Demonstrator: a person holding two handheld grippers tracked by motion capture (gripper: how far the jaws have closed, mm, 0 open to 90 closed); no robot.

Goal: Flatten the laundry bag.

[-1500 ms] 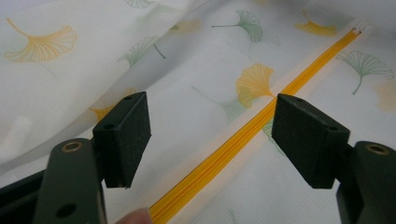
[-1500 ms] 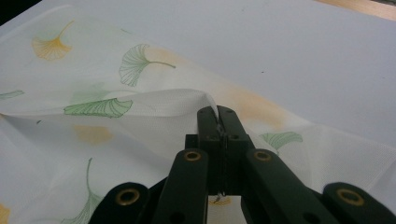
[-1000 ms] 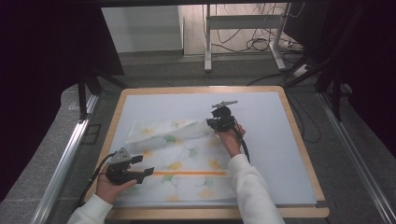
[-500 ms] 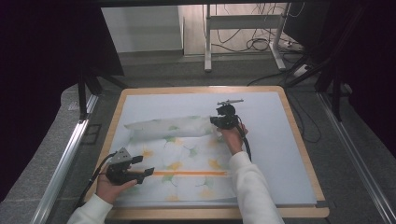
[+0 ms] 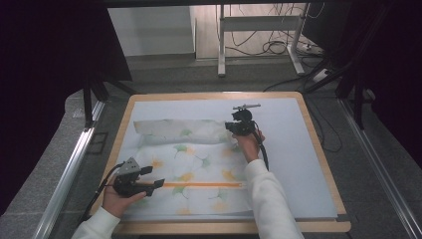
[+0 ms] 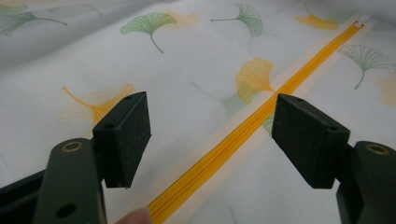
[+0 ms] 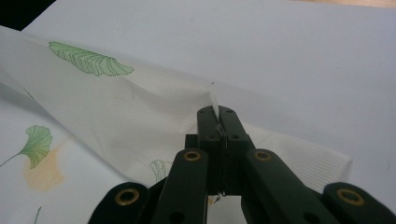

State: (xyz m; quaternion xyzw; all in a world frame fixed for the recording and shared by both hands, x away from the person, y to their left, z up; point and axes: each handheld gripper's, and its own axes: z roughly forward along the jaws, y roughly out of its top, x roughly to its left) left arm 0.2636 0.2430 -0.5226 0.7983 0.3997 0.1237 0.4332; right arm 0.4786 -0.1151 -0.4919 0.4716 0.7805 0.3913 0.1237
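A white cloth (image 5: 191,164) printed with green and yellow ginkgo leaves lies spread on the pale blue mat (image 5: 293,149) of a wood-framed table (image 5: 326,164), covering the mat's left and middle. Its far strip is folded back over the rest, forming a band across the mat's far half. An orange zipper (image 5: 204,184) runs across the near part of the cloth. The left gripper (image 5: 152,178) sits low at the cloth's near-left edge, held in the left hand (image 5: 117,199); in the left gripper view its jaws stand wide apart above the cloth (image 6: 196,84), with the zipper (image 6: 243,135) passing between them and nothing pinched. A fingertip shows at the bottom edge beside the zipper's near end. The right gripper (image 5: 234,127) is at the right end of the folded band, held in the right hand (image 5: 247,144). In the right gripper view (image 7: 218,114) its jaws are pressed together on a thin pinch of the cloth's edge (image 7: 140,116), a small peak of fabric standing up between the tips. No writing, brand or label is readable on the cloth, the grippers or the table.
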